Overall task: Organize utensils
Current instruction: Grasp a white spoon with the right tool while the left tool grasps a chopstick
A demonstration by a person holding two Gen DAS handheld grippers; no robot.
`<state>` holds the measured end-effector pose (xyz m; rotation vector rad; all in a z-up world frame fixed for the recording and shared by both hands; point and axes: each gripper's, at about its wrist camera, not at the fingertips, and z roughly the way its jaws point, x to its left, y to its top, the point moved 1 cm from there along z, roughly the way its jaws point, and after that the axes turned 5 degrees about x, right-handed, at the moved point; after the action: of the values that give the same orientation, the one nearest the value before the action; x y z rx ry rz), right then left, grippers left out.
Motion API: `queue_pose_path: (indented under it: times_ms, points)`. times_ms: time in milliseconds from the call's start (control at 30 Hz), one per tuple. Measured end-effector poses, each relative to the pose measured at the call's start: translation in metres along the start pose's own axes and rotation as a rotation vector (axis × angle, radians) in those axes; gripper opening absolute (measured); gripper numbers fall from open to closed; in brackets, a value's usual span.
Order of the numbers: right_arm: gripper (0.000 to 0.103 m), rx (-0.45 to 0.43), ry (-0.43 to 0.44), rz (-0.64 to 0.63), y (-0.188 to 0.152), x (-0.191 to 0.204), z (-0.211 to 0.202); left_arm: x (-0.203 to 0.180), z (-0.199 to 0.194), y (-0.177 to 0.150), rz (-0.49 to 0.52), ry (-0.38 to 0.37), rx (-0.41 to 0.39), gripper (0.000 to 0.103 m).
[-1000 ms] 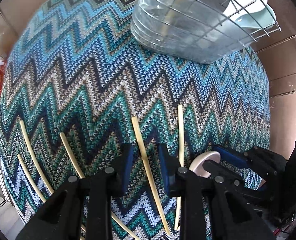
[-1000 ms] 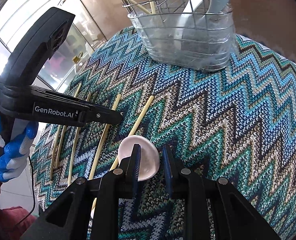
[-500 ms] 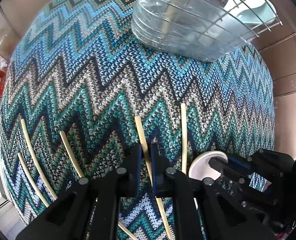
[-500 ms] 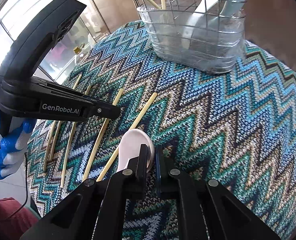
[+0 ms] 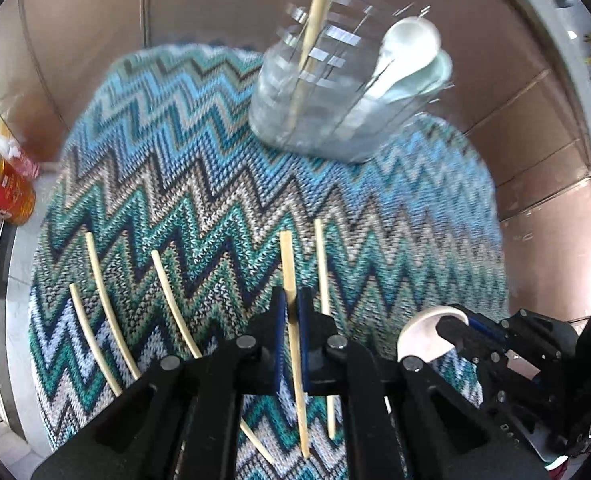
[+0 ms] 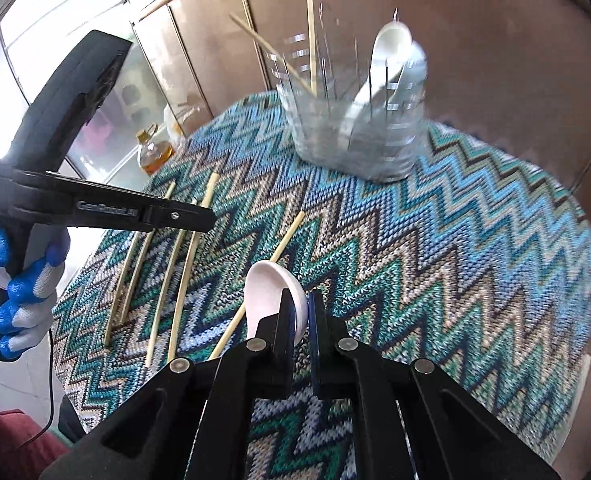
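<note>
My left gripper (image 5: 292,298) is shut on a pale wooden chopstick (image 5: 287,256), which runs straight between the blue pads and looks lifted off the zigzag cloth (image 5: 199,184). My right gripper (image 6: 302,300) is shut on the rim of a white ceramic spoon (image 6: 269,286), held just above the cloth (image 6: 435,248). The spoon (image 5: 421,330) and the right gripper (image 5: 453,324) also show at the lower right of the left wrist view. The left gripper (image 6: 209,219) enters the right wrist view from the left. At the far side stands a wire basket (image 5: 327,124) (image 6: 355,140) holding chopsticks and pale spoons.
Several loose chopsticks lie on the cloth: one (image 5: 322,272) beside the held one, others (image 5: 171,300) (image 5: 101,300) further left. One chopstick (image 6: 285,236) lies just behind the spoon. An oil bottle (image 5: 7,190) (image 6: 153,152) stands off the cloth's left edge. Brown wall panels rise behind the basket.
Both grippers have shut, the left on the chopstick and the right on the spoon. Both have then risen and tilted up, so the basket and the wall now show more fully.
</note>
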<state>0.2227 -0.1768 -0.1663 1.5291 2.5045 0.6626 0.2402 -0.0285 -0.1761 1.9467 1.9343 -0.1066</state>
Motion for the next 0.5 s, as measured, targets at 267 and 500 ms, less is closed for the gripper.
queue_pose_path:
  times_ms: [267,500]
  points:
    - [0.006,-0.105,-0.077,-0.005,-0.023,0.007,-0.066,-0.009,-0.059,-0.027,0.031,-0.032,-0.125,0.005]
    - [0.006,-0.186,-0.142,-0.023,-0.015,0.022,-0.107,-0.022,-0.111,-0.035,0.075,-0.057,-0.249,0.005]
